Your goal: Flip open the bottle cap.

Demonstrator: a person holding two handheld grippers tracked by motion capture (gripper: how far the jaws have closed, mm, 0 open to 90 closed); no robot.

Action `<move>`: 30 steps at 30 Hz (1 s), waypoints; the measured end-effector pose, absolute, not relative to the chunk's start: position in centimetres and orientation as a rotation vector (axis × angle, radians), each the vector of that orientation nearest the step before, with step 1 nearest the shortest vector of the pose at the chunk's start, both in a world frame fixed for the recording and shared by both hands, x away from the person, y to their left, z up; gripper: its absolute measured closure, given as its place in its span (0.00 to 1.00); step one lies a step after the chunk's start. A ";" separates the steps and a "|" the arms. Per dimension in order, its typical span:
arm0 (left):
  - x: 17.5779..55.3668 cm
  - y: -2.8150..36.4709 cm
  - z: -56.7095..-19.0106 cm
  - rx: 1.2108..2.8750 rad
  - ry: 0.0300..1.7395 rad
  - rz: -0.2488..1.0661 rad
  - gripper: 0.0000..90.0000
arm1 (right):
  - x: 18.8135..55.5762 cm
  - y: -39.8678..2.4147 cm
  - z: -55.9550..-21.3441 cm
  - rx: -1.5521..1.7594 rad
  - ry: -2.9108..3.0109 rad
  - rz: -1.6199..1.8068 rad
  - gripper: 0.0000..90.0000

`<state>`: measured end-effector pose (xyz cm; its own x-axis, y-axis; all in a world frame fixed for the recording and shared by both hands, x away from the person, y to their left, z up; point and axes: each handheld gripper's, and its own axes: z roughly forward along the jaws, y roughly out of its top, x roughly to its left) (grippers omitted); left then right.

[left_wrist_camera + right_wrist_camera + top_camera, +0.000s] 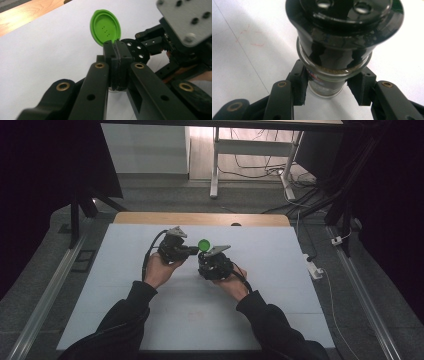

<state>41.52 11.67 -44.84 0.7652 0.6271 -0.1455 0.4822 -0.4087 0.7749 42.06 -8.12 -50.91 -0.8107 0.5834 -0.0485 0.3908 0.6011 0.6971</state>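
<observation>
A small glass jar (pixel 325 86) with brownish contents and a black shaker top (pixel 344 30) is clamped at its neck between the pads of my right gripper (pixel 329 87). Its green flip lid (pixel 106 26) stands swung open, showing its inner face. My left gripper (pixel 116 50) comes in from the left with its jaws pressed together on the lid's lower edge, beside the perforated black top (pixel 136 50). From above, the lid (pixel 203 244) sits between the left gripper (pixel 194 250) and the right gripper (pixel 207 260), both held just above the white table (pixel 125 285).
The white tabletop has a wooden strip (pixel 200 218) along its far edge. A power strip (pixel 315 270) lies on the floor at the right, and a white desk frame (pixel 215 165) with cables stands behind. Metal rails run along both sides.
</observation>
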 end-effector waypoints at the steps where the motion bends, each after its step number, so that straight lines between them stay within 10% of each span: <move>1: 41.4 11.7 -44.8 2.086 0.822 0.210 0.96 | 42.1 -8.1 -50.9 0.799 2.558 1.016 0.58; 30: 37.0 13.9 -44.4 2.115 0.809 0.219 0.41 | 40.0 -9.5 -49.7 0.837 2.593 1.074 0.28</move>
